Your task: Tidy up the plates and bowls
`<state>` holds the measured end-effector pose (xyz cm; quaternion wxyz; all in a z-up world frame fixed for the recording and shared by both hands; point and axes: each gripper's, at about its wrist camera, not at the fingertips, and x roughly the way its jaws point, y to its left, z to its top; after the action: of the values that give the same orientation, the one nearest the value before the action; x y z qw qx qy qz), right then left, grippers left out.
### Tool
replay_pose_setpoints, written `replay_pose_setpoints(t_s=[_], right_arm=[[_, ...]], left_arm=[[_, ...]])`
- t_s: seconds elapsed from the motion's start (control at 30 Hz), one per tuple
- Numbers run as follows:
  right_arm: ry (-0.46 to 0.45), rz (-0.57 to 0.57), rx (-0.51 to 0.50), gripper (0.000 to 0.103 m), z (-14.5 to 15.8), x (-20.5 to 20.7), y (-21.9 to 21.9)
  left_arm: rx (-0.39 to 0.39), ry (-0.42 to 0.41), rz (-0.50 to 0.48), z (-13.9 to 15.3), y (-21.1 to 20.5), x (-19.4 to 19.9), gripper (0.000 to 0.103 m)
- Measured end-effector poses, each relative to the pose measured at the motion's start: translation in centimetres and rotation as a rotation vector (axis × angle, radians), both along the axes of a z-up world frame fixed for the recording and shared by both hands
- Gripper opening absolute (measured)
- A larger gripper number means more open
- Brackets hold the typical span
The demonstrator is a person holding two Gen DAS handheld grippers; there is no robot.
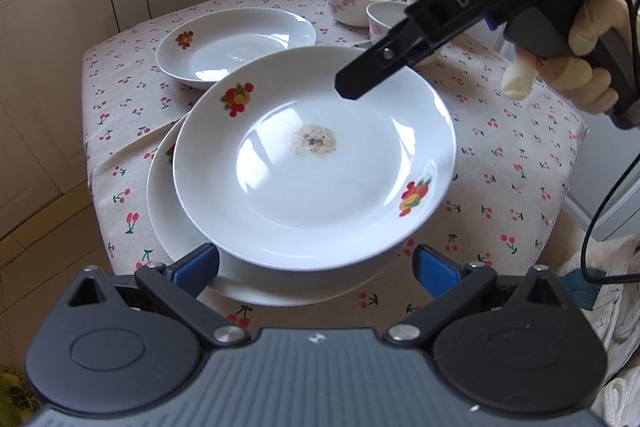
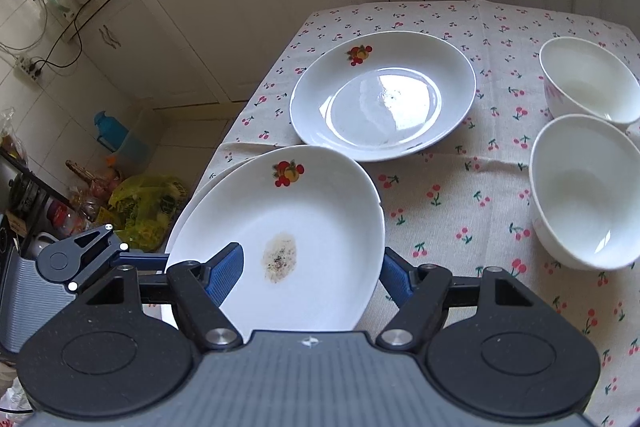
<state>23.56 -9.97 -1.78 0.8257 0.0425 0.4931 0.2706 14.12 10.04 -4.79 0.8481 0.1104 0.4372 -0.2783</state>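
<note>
Right tongs [image 2: 308, 275] clamped on the rim of a stained fruit-print plate [image 2: 288, 235], lower centre of the right wrist frame, raised and tilted over a second plate [image 1: 192, 223] on the cherry-print desk [image 1: 520, 163]. Left tongs [image 1: 316, 263] spread wide at the lower edge of the left wrist frame, gripping nothing. Third plate [image 2: 380, 95] upper centre; two bowls [image 2: 588, 187] at right.

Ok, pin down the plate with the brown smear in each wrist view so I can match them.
Left wrist: the smeared plate fills the centre, above another plate, the right gripper on its far rim.
Right wrist: the same plate sits at bottom centre, between the fingers.
Shared landmark: the unstacked plate behind it.
</note>
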Motion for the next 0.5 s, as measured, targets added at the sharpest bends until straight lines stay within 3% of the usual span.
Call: replay_pose_setpoints(t_s=[0.17,0.5], right_arm=[[-0.018,0.013,0.0,0.078,0.43,0.16,0.2],[-0.021,0.055,-0.019,0.081,-0.34,-0.49,0.64]], left_arm=[[0.046,0.001,-0.014,0.05,-0.23,0.55,0.102],[0.038,-0.028,0.027,0.27,0.15,0.22,0.102]])
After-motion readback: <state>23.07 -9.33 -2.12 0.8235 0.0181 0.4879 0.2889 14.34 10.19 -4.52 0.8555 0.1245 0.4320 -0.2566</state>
